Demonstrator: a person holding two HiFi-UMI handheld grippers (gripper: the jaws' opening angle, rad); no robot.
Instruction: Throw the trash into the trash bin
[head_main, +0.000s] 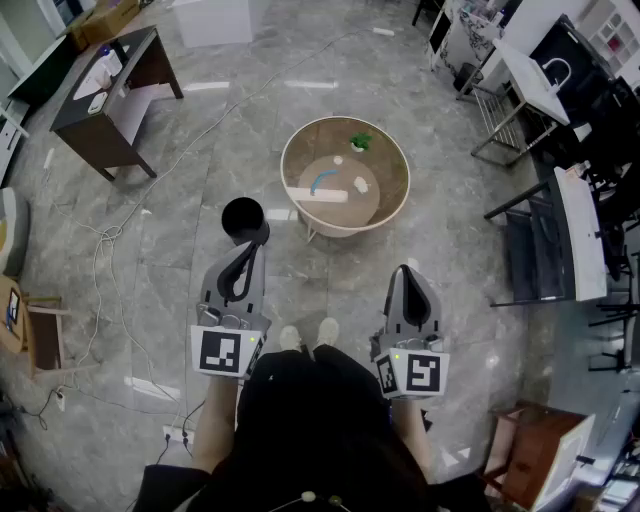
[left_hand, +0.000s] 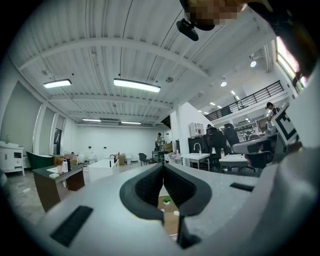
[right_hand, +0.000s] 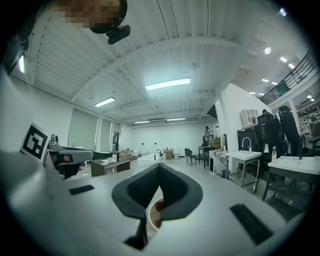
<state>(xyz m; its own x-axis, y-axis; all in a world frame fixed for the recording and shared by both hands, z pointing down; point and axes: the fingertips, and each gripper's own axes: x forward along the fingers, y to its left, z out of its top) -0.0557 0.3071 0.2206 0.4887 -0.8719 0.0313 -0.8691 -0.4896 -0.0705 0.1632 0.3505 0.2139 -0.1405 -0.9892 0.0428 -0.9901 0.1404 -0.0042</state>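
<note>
A round wooden table (head_main: 390, 200) stands on the floor ahead of me. On it lie a white paper roll (head_main: 318, 195), a blue strip (head_main: 320, 181), two small white scraps and a little green plant (head_main: 360, 141). The black trash bin (head_main: 243, 217) stands on the floor just left of the table. My left gripper (head_main: 250, 247) is held level with its tip close to the bin, jaws shut and empty. My right gripper (head_main: 403, 270) is level too, short of the table, shut and empty. In the left gripper view the plant (left_hand: 166, 200) shows below the closed jaws.
A dark desk (head_main: 105, 95) stands at the far left with cables (head_main: 110, 260) trailing over the floor. Tables and chairs (head_main: 560, 220) line the right side. A wooden stool (head_main: 40, 335) is at the left, and a wooden box (head_main: 535, 450) at the lower right.
</note>
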